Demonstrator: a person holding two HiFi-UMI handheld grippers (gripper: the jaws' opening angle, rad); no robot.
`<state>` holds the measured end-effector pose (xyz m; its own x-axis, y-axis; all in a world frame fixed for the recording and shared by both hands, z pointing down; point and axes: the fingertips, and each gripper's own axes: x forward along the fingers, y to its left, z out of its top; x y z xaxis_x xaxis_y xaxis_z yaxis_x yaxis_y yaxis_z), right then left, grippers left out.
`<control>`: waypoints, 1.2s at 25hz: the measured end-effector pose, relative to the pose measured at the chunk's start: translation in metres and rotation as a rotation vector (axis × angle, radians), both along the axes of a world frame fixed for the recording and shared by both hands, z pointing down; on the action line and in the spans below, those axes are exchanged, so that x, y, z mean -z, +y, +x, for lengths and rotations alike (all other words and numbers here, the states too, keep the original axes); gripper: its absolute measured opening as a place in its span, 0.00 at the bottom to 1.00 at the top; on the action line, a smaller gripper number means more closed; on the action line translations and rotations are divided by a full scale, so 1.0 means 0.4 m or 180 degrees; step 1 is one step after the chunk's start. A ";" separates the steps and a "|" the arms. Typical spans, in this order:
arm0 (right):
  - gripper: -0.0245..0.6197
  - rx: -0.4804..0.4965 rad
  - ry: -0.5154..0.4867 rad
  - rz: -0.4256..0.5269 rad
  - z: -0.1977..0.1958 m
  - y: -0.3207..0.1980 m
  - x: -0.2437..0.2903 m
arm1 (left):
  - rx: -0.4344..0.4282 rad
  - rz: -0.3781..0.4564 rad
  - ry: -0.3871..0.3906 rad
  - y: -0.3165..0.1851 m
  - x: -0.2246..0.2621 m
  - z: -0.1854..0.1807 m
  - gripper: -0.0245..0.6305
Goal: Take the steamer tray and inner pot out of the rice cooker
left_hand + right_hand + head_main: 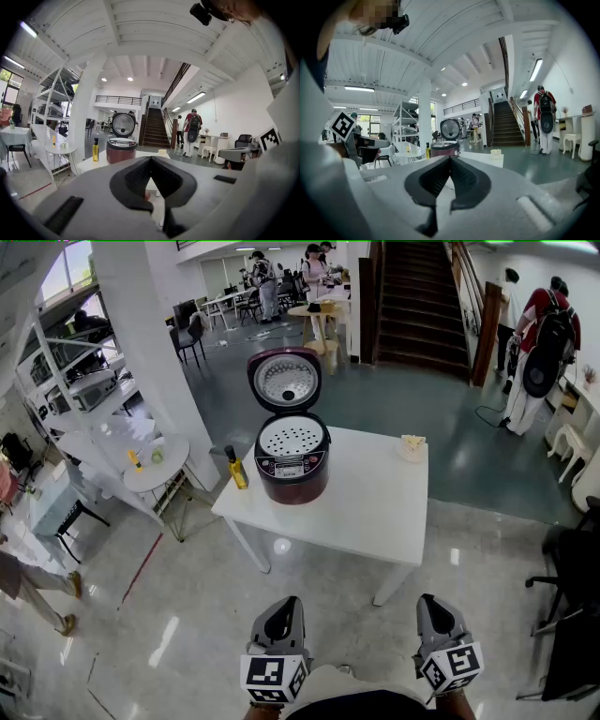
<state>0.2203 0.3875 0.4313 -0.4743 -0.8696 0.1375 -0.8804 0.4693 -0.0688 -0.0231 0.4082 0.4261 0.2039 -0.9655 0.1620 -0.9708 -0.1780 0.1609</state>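
Note:
A dark red rice cooker (292, 465) stands on the left part of a white table (375, 512), its round lid (284, 381) tipped up and open. A white perforated steamer tray (291, 438) sits in its top; the inner pot is hidden beneath it. My left gripper (279, 617) and right gripper (433, 613) hang shut and empty well short of the table's near edge. The cooker (121, 147) shows far ahead past the shut jaws in the left gripper view, and the cooker (445, 148) is equally distant in the right gripper view.
A yellow oil bottle (236, 468) stands just left of the cooker. A small white dish (411, 446) sits at the table's far right. A round white side table (155, 465) and white shelving (75, 390) are to the left, a black chair (572, 577) to the right. People stand by the stairs (417, 301).

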 end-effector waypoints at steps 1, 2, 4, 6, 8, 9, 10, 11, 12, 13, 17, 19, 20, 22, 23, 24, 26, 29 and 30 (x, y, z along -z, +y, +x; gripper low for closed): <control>0.04 0.0007 0.0007 0.0007 -0.003 0.000 0.001 | 0.0004 0.0001 -0.0033 0.001 0.001 -0.004 0.04; 0.04 0.0014 0.0014 0.0014 -0.006 0.001 0.002 | 0.0007 0.0002 -0.0060 0.002 0.001 -0.007 0.04; 0.04 0.0022 0.0032 0.0031 -0.007 0.001 0.004 | 0.0008 -0.0005 -0.0078 0.005 -0.001 -0.008 0.04; 0.04 0.0024 0.0042 0.0037 -0.005 0.001 0.004 | 0.0007 -0.0016 -0.0067 0.007 -0.005 -0.004 0.04; 0.04 0.0019 0.0038 0.0033 -0.004 0.002 0.004 | -0.0002 -0.0022 -0.0070 0.008 -0.008 0.003 0.04; 0.04 0.0010 0.0039 0.0034 -0.004 0.002 0.004 | -0.0013 -0.0017 -0.0084 0.008 -0.008 0.006 0.04; 0.04 -0.0007 0.0042 0.0042 -0.002 0.002 0.005 | -0.0027 0.0000 -0.0105 0.007 -0.006 0.009 0.04; 0.04 -0.0023 0.0044 0.0058 0.000 0.000 0.006 | -0.0043 0.0030 -0.0125 0.006 -0.003 0.011 0.04; 0.04 -0.0028 0.0043 0.0079 0.002 -0.001 0.007 | -0.0055 0.0066 -0.0140 0.005 0.001 0.013 0.04; 0.04 -0.0023 0.0041 0.0099 0.002 -0.002 0.009 | -0.0062 0.0096 -0.0150 0.004 0.005 0.014 0.04; 0.04 0.0034 0.0043 0.0140 -0.010 -0.009 0.016 | -0.0073 0.0145 -0.0169 -0.002 0.008 0.013 0.04; 0.04 0.0063 0.0031 0.0138 -0.021 -0.013 0.021 | -0.0048 0.0168 -0.0164 -0.004 0.019 0.010 0.04; 0.04 0.0068 0.0027 0.0141 -0.025 -0.015 0.025 | -0.0034 0.0178 -0.0148 -0.005 0.023 0.008 0.04; 0.04 0.0076 0.0021 0.0163 -0.029 -0.019 0.029 | -0.0051 0.0179 -0.0106 -0.008 0.017 0.007 0.04; 0.04 0.0084 0.0020 0.0169 -0.029 -0.021 0.027 | -0.0076 0.0166 -0.0101 -0.009 0.010 0.008 0.04; 0.04 0.0098 0.0020 0.0165 -0.028 -0.023 0.022 | -0.0103 0.0152 -0.0114 -0.011 0.003 0.010 0.04; 0.08 0.0137 0.0019 0.0156 -0.026 -0.025 0.011 | -0.0138 0.0139 -0.0128 -0.014 -0.003 0.015 0.06; 0.20 0.0185 0.0036 0.0157 -0.029 -0.034 0.010 | -0.0147 0.0161 -0.0056 -0.018 0.007 0.017 0.10; 0.24 0.0199 0.0048 0.0155 -0.031 -0.038 0.007 | -0.0152 0.0157 -0.0037 -0.020 0.007 0.016 0.13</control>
<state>0.2079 0.3725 0.4283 -0.5262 -0.8441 0.1032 -0.8499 0.5259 -0.0316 -0.0168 0.4002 0.4234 0.2483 -0.9616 0.1173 -0.9628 -0.2316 0.1395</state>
